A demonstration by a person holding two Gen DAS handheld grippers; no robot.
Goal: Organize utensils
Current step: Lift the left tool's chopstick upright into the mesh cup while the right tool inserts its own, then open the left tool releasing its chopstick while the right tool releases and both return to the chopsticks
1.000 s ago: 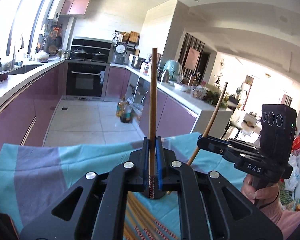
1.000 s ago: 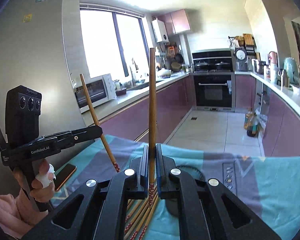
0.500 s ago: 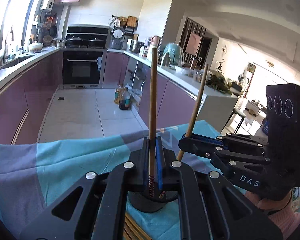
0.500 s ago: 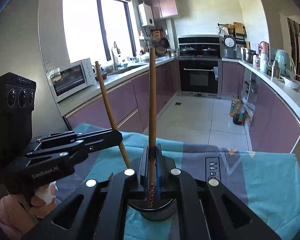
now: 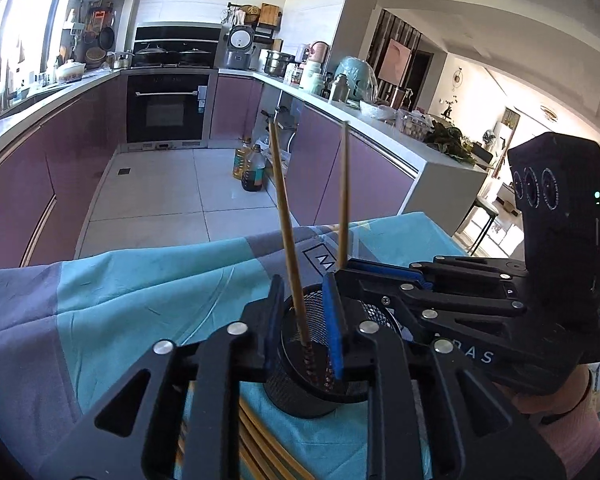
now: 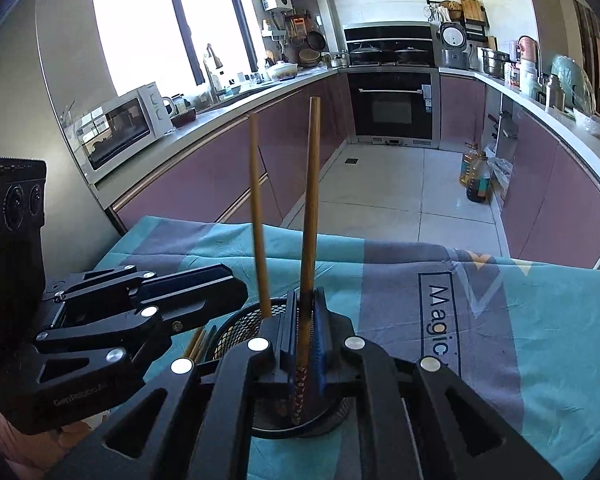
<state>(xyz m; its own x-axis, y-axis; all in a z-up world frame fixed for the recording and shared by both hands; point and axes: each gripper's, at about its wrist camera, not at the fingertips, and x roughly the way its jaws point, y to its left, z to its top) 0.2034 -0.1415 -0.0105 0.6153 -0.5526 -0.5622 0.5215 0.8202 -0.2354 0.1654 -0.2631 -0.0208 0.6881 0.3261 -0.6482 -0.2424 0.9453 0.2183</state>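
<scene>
A black mesh holder stands on the teal and grey cloth, also in the right wrist view. My left gripper is open over the holder; a wooden chopstick stands loose between its jaws, leaning in the holder. My right gripper is over the holder too, its jaws slightly apart around a second chopstick whose patterned end is down in the holder. Each gripper shows in the other's view: the right one, the left one.
Several more chopsticks lie on the cloth beside the holder, under my left gripper. The table's far edge drops to a tiled kitchen floor. Purple cabinets, an oven and counters lie beyond.
Both grippers have come together over the mesh holder and lowered their chopsticks into it. The left jaws have opened and let go of their chopstick; the right jaws have loosened.
</scene>
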